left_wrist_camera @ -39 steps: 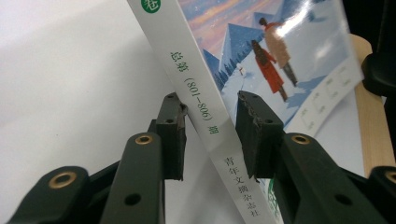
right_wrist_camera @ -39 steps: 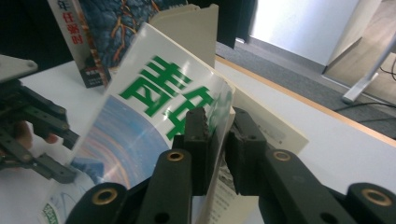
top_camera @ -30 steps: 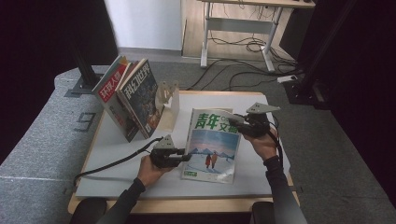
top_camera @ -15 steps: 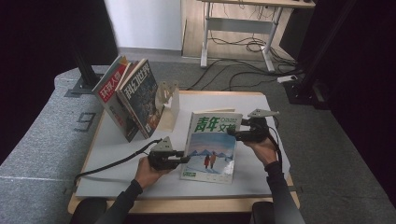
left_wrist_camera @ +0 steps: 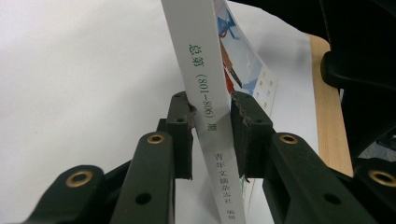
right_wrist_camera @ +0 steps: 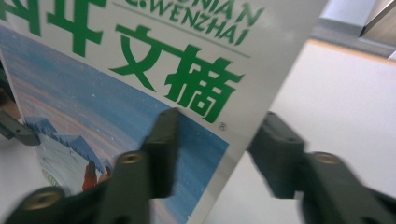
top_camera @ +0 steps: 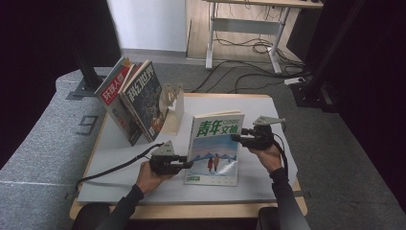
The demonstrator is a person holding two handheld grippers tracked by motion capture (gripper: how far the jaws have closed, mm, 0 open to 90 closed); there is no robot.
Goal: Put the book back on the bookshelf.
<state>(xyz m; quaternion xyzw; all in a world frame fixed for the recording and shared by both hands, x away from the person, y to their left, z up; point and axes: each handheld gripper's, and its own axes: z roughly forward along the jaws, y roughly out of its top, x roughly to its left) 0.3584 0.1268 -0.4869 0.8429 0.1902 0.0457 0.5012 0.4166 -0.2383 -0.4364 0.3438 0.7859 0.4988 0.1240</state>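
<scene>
left of magazine [top_camera: 213, 148], leaning books [top_camera: 131, 100]; left tool [top_camera: 184, 164] pinches spine, right tool [top_camera: 238, 138] closing, spread.

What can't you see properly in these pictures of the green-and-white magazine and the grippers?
- Back cover of the green-and-white magazine: in the high view it faces away from the camera.
- Right gripper: blurred in its own view, so whether the pads press the cover's edge is unclear.
- Small print on the magazine's white spine: the bottom edge of the left gripper view cuts it off.
- Wooden book stand: partly hidden in the high view by the two leaning magazines.
</scene>
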